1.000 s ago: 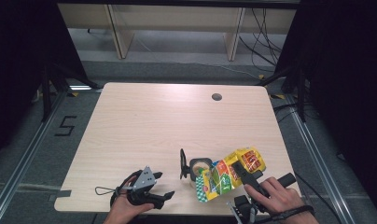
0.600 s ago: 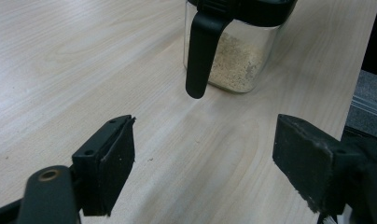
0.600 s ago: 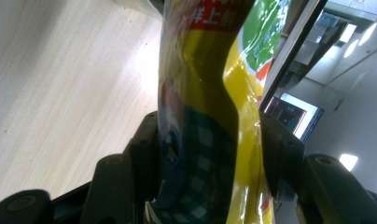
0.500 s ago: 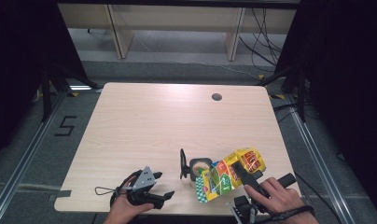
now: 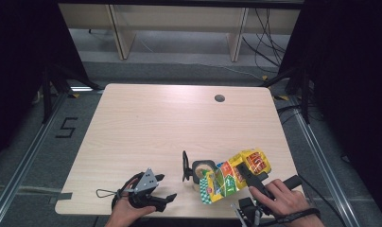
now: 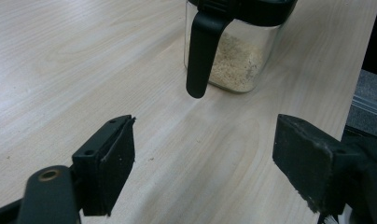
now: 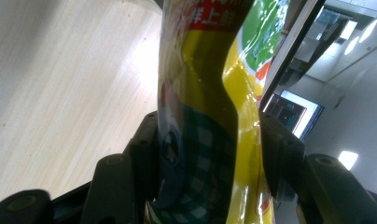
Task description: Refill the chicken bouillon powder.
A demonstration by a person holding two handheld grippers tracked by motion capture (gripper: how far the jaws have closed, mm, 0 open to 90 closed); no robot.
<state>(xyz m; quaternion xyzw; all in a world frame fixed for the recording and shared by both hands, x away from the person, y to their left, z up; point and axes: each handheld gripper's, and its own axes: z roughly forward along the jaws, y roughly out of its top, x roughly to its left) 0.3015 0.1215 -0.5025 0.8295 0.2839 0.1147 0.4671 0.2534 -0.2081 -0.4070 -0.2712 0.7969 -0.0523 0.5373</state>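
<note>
Item: yellow-and-green foil refill bag (image 5: 234, 177), held tilted over a clear lidded container (image 5: 201, 171) near the front right of the wooden table (image 5: 146, 123). The bag is pinched across its lower body by the right gripper (image 7: 210, 154), both pads pressed into the foil. Its long axis is seen in the high view running from upper right down to lower left, the lower end pointed at the container's open mouth, the flip lid (image 5: 185, 166) standing up beside it. Pale granules (image 6: 233, 67) are already visible inside the container; filling is judged partly done, with emptying the bag and closing the lid left. The left gripper (image 6: 203, 168) is spread, nothing between its jaws, resting low at the front left.
</note>
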